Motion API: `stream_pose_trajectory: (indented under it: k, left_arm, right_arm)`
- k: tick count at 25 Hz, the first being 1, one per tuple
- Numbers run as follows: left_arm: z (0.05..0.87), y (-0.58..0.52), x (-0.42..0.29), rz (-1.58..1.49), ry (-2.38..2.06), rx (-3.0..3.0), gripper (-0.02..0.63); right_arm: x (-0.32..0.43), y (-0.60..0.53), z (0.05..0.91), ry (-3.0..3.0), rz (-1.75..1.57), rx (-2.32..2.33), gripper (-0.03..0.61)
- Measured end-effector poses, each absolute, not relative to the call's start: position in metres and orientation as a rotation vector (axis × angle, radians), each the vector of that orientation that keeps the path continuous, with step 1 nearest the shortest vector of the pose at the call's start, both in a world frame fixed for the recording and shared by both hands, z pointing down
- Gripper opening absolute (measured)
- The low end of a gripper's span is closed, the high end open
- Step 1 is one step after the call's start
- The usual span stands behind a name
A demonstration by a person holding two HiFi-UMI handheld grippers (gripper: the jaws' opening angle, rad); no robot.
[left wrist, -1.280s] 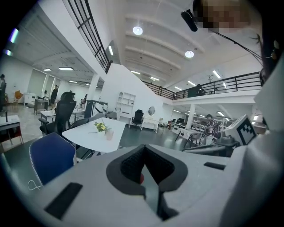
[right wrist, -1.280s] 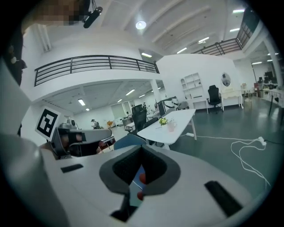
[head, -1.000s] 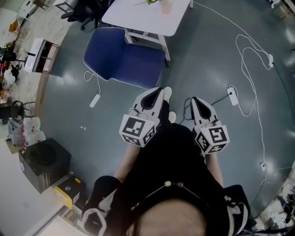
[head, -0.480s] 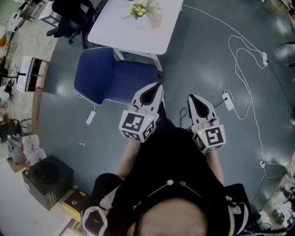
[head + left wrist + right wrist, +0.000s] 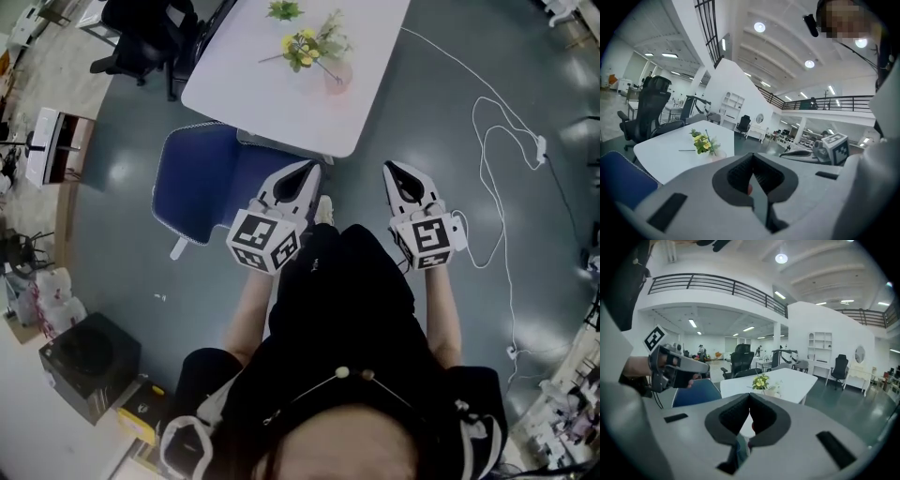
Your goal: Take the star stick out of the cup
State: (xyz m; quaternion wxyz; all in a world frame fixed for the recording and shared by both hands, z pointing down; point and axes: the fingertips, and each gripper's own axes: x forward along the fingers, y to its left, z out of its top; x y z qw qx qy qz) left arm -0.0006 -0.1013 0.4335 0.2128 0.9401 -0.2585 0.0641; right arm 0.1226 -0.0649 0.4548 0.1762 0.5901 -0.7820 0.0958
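Approach step, I judge: both tongs pressed together on nothing, the cup far ahead on the desk.

Head view: my left tongs (image 5: pixel 307 170) and right tongs (image 5: pixel 393 170) hang over the floor, short of the desk (image 5: pixel 253 84); the cup (image 5: pixel 337 78) stands beyond, between their lines. Left gripper view: tongs (image 5: pixel 752 159) closed, cup (image 5: pixel 716 154) far and left of them. Right gripper view: tongs (image 5: pixel 750 401) closed, cup (image 5: pixel 771 391) just right of their line. I cannot pick the star stick out among the sprigs. Next I must get nearer and spread one pair.

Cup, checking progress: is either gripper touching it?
No, left gripper and right gripper both hang short of the table bearing the cup.
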Motion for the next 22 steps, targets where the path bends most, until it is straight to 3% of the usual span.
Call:
stream_pose_trajectory:
  k: [11,22]
  left_arm:
    - [0.452,-0.131,-0.023,0.226,-0.930,2.508,0.002]
    - [0.453,-0.151,-0.040,0.180,-1.154,2.382,0.002]
  right_arm:
    - [0.131,-0.256,0.519,-2.234,0.280,1.325,0.057]
    - [0.104,-0.356,0.591,-2.095,0.235,1.001,0.087]
